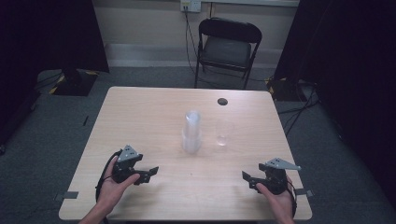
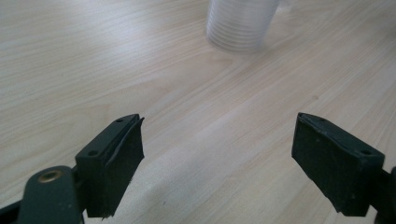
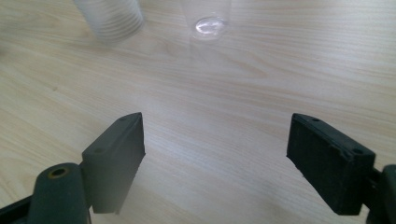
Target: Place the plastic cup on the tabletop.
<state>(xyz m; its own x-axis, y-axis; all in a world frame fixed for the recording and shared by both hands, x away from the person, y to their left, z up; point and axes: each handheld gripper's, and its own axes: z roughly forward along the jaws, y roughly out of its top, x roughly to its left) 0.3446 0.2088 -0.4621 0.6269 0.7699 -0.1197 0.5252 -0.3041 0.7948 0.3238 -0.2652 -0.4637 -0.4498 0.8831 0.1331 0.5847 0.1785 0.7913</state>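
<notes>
A stack of clear plastic cups [image 1: 192, 133] stands upright near the middle of the table [image 1: 140, 112], and a single clear cup [image 1: 223, 133] stands upright just to its right, apart from it. Both sit beyond my claws, well clear of them.

My right claw [image 1: 248, 179] rests low over the near right part of the table, held in my right hand [image 1: 280, 200]. Its jaws stand wide apart with nothing between them, only bare wood. In the right gripper view, the single cup [image 3: 206, 16] is straight ahead at the top, and the stack [image 3: 109, 18] is up and to its left.

My left claw [image 1: 149, 172] sits over the near left part of the table in my left hand [image 1: 114, 189]. Its jaws are also wide apart, empty and touching nothing. In the left gripper view, the ribbed base of the stack [image 2: 240, 25] is ahead, slightly right of centre.

Nothing lies between either claw and the cups. A small dark disc [image 1: 222, 101] sits on the far part of the table, behind the single cup. Beyond the table stands a black folding chair [image 1: 227, 46].
</notes>
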